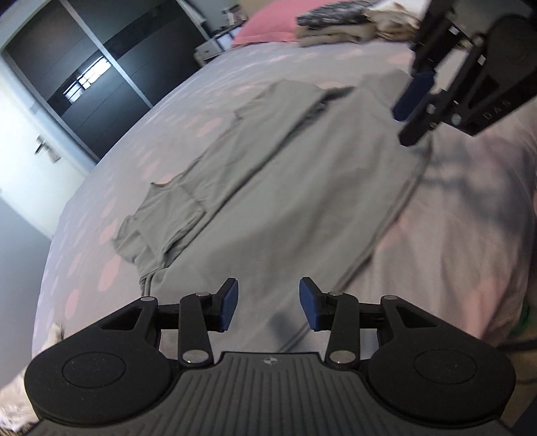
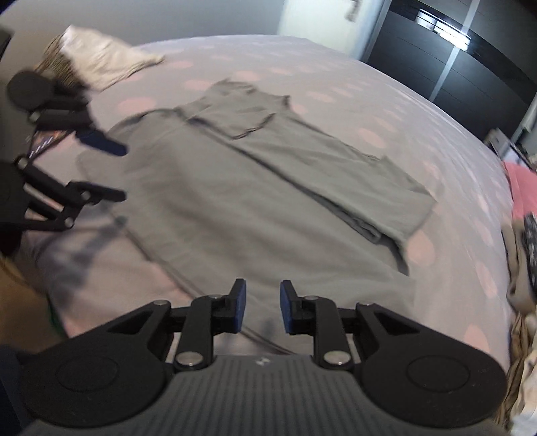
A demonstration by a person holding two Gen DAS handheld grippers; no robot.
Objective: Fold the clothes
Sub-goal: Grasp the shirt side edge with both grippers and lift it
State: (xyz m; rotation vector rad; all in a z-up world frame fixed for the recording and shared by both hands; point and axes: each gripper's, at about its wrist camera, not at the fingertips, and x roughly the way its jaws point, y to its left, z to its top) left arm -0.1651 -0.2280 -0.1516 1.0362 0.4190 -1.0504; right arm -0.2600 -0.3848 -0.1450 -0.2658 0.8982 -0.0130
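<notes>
Two claws, both released, nothing between the pads. Left claw [image 1: 268,303] hovers low over the near hem of the shirt [image 1: 285,201], blue pads wide apart, body tilted so the bed [image 1: 134,141] slopes up to 1 o'clock. Right claw [image 2: 262,307] likewise low over the shirt's [image 2: 235,208] near edge, pads apart with a narrower gap. In the left view the right claw [image 1: 407,114] shows at 2 o'clock, angled down toward the shirt's far corner, jaws apart, not touching cloth as far as blur allows. In the right view the left claw [image 2: 114,171] shows at 9 o'clock, jaws apart, above the shirt's corner.

Shirt: grey, thin soft knit, lying flat mid-bed, one side strip with its sleeve already folded over onto the body, making a long straight crease; stitched hem runs along the near edge.

Bed cover: pale lilac with pink dots, smooth, slightly rumpled near the claws. Pink pillow [image 1: 268,25] at 12 o'clock in the left view. Pile of clothes [image 1: 352,25] just beside the pillow, beige plus a dark patterned piece. Another crumpled light garment [image 2: 100,60] at 11 o'clock in the right view. Dark glossy wardrobe [image 1: 100,77] with pale frames stands past the bed.
</notes>
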